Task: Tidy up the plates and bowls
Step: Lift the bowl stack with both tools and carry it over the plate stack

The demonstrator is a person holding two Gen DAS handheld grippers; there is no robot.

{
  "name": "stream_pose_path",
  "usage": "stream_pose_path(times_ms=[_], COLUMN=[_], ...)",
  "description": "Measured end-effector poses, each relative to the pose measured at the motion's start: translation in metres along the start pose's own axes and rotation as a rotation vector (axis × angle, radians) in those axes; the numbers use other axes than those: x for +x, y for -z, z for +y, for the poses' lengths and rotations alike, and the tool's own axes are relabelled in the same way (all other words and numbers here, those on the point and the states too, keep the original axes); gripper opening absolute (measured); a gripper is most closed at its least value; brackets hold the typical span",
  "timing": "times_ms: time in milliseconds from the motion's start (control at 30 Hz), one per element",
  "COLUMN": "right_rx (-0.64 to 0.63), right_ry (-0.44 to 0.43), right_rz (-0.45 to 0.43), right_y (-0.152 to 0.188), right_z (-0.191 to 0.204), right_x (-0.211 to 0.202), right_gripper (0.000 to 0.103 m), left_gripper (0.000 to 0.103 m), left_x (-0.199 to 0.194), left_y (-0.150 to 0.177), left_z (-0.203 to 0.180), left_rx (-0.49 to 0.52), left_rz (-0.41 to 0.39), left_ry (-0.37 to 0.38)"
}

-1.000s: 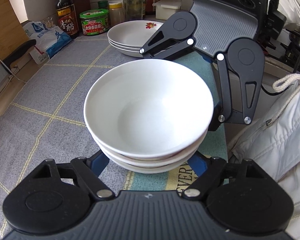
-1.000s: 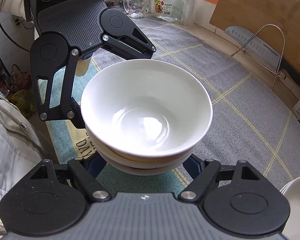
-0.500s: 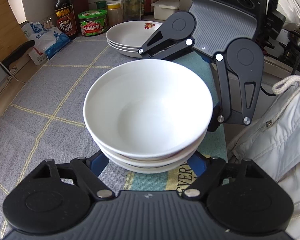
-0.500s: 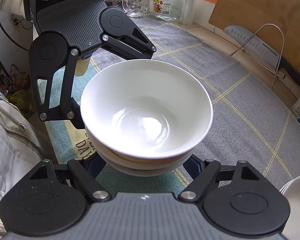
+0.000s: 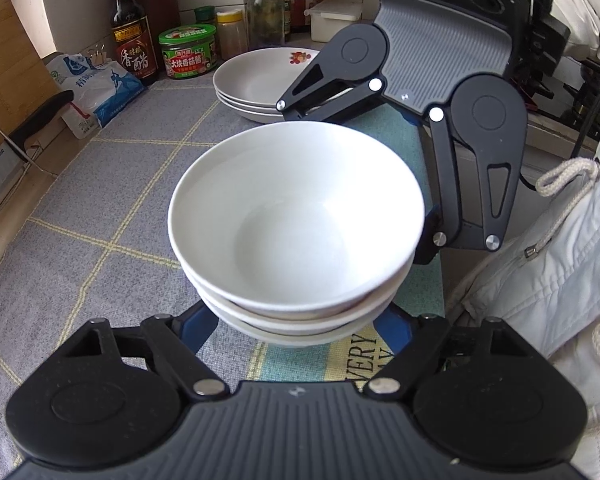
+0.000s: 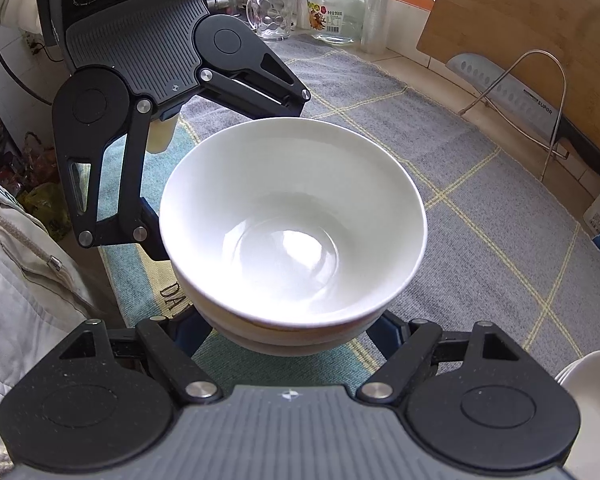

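Note:
A stack of three white bowls (image 5: 296, 224) fills the middle of both wrist views (image 6: 292, 232). My left gripper (image 5: 296, 328) is spread wide with its blue fingers on either side of the stack's lower part, from one side. My right gripper (image 6: 290, 334) does the same from the opposite side. Each gripper shows in the other's view, the right one (image 5: 440, 92) beyond the bowls and the left one (image 6: 140, 64) likewise. The fingertips are hidden under the bowls. A stack of white plates (image 5: 260, 84) with a flower print sits behind.
A grey checked mat (image 5: 100, 200) covers the counter. Vinegar bottle (image 5: 132, 28), green tin (image 5: 188, 52), jars and a salt bag (image 5: 96, 84) stand at the back. A cutting board, cleaver (image 6: 512, 96) and wire rack line the wall. A glass mug (image 6: 272, 14) and jar stand far off.
The bowl stack and both grippers hold the same pose. The background has shifted slightly, so the whole group has drifted a little over the mat.

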State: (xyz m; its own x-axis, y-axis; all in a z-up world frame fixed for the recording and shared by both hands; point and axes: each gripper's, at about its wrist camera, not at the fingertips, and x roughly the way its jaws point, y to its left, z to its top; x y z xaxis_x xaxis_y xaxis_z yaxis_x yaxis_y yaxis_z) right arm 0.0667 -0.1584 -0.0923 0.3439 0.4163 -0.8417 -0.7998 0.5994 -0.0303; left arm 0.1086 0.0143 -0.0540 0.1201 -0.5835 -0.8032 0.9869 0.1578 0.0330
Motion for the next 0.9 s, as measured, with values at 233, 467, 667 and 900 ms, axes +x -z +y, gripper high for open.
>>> stream_pose_path(times_ms=[233, 467, 667, 900], right_rx=[-0.041, -0.070, -0.078, -0.057], right_ry=[-0.003, 0.019, 0.069, 0.133], right_rz=[0.005, 0.017, 0.019, 0.035], right_y=[0.003, 0.017, 0.036, 0.062], right_z=[-0.005, -0.033, -0.056, -0.091], right_x=[-0.020, -0.053, -0.080, -0.103], right_gripper=[0.086, 0.086, 0.086, 0.086], left_gripper=[0.084, 0.084, 0.084, 0.083], left_x=[0.004, 0.019, 0.039, 0.071], left_y=[-0.021, -0.057, -0.092, -0.136], left_z=[-0.008, -0.015, -0.021, -0.021], left_rx=[-0.023, -0.018, 0.007, 0.063], left_rz=[-0.029, -0.070, -0.093, -0.117], left_ry=[-0.020, -0.039, -0.039, -0.035])
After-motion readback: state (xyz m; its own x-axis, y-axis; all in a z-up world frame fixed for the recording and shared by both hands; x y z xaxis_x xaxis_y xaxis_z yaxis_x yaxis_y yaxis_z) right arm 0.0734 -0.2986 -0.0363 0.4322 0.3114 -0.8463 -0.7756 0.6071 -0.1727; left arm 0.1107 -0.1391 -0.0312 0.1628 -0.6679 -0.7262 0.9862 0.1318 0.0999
